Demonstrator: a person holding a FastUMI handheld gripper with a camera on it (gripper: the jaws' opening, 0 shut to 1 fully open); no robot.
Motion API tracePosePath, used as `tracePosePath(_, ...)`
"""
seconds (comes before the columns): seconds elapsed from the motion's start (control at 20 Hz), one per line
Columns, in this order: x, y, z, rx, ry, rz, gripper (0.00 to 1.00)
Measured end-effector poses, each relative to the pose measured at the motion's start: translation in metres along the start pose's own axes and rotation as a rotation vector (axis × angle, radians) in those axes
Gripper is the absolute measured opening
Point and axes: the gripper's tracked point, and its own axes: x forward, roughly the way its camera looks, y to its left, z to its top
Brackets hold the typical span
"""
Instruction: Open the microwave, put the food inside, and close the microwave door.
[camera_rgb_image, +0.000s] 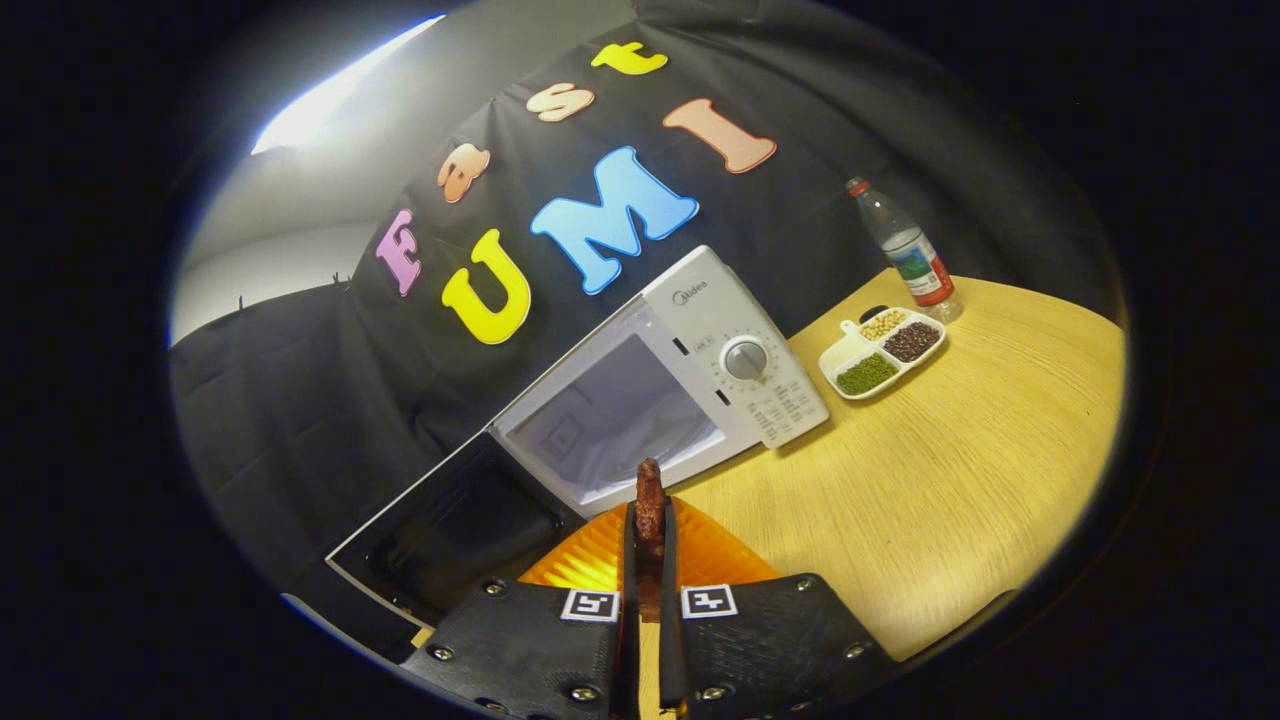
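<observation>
before the open microwave (690, 385), the gripper (649, 560) pinches food (650, 500).

Hand-held tool (650, 575) with two broad, flat, textured finger bodies, angular in outline. Silver screw heads (494, 587) dotted along edges and corners. One square black-and-white coded marker (590, 605) near each inner front corner, set either side of the narrow central slot. Thin blade-like fingertips (630, 560) running forward from there, close together.
</observation>
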Motion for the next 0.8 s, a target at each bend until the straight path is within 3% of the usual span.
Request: tracePosePath(0.8,0.17,0.052,0.014,-0.011,-0.108,-0.073,0.08)
